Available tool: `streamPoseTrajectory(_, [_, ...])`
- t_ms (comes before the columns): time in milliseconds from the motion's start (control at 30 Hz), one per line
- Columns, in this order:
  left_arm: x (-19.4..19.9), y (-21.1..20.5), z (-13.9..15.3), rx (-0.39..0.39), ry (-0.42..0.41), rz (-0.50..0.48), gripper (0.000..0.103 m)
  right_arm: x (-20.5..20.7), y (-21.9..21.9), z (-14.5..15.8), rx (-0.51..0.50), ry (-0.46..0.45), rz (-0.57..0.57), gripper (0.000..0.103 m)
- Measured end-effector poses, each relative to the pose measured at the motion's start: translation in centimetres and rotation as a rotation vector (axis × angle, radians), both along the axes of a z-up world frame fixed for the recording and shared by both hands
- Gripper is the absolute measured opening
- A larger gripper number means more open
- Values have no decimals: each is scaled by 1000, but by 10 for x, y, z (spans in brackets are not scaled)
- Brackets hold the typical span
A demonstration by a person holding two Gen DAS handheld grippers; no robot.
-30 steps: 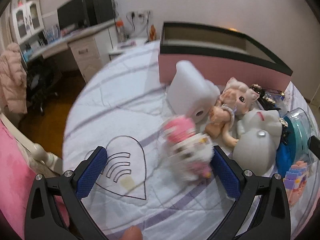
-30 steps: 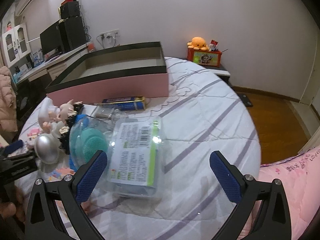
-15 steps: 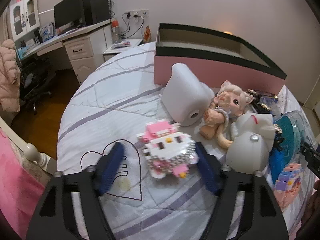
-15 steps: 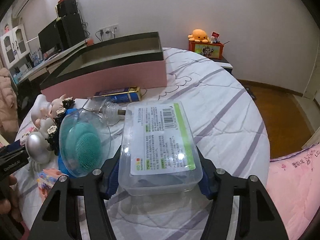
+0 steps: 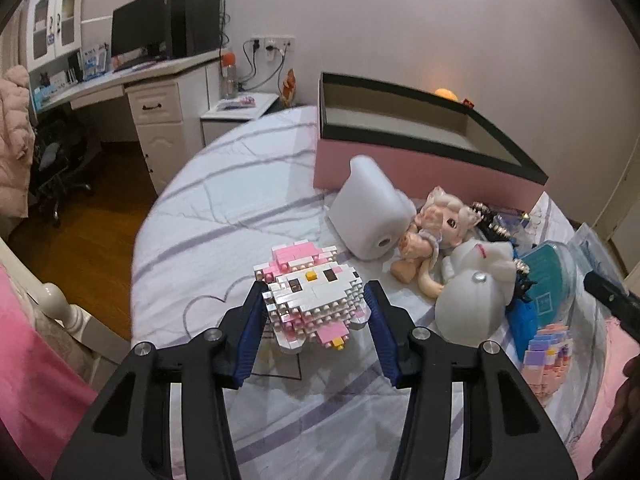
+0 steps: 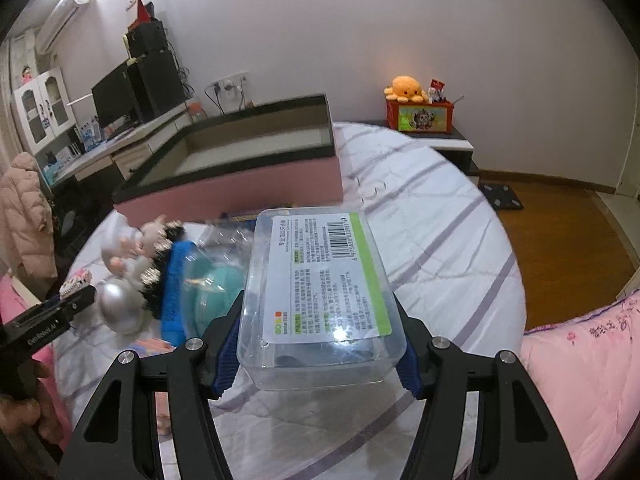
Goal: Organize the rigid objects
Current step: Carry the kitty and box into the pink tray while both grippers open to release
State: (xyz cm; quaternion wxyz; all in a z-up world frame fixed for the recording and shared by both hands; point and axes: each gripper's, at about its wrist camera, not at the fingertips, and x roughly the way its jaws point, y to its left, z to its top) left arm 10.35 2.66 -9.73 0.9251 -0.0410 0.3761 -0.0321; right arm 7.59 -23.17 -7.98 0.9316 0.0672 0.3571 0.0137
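My left gripper (image 5: 314, 312) is shut on a pink-and-white brick-built cat figure (image 5: 312, 292) and holds it lifted above the bedspread. My right gripper (image 6: 320, 340) is shut on a clear plastic box (image 6: 320, 288) with a white and green label, held above the bed. A large pink storage box with a black rim (image 5: 420, 152) stands open at the back; it also shows in the right wrist view (image 6: 240, 168).
On the bed lie a white plastic jug (image 5: 370, 212), a doll (image 5: 436, 232), a white cat figure (image 5: 472, 292), a teal item in a clear dome (image 5: 552, 276), a pastel brick model (image 5: 548, 352) and a blue item (image 6: 176, 280). The bed edge and wooden floor (image 5: 80, 240) lie left.
Both grippers went from open to shut: the left closed on the brick cat figure and lifted it, the right closed on the clear box and raised it.
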Motion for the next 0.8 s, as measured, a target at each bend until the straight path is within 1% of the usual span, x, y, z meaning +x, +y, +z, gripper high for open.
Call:
streamPoseTrajectory(200, [-2,-3,27,-5,-59,-15,50,11,13,27,-4,-50,59,64])
streamPoseTrajectory(400, [22,-14,68,-4,-146,-53,50,51,24,59,-19,-91,110,64])
streamPoseTrajectory(467, [35,-21,82,6,-176,-64,50,71,26,64,-14,-85,122,64])
streamPoseTrajectory(533, [51,-29,90,5,-188,-74,50,95,29,67,-37,-76,125,64])
streamPoseTrajectory(600, [71,-37,97,19,-200,-77,50,121,30,66,-19,-48,135,64])
streamPoseTrajectory(667, [95,-45,98,20,-187,-84,50,141,32,64,-22,-25,140,64])
streamPoseTrajectory(700, [107,-48,97,19,-179,-88,50,158,32,59,-19,1,142,64])
streamPoseTrajectory(800, [144,-58,87,31,-133,-91,50,192,34,45,-11,68,147,64])
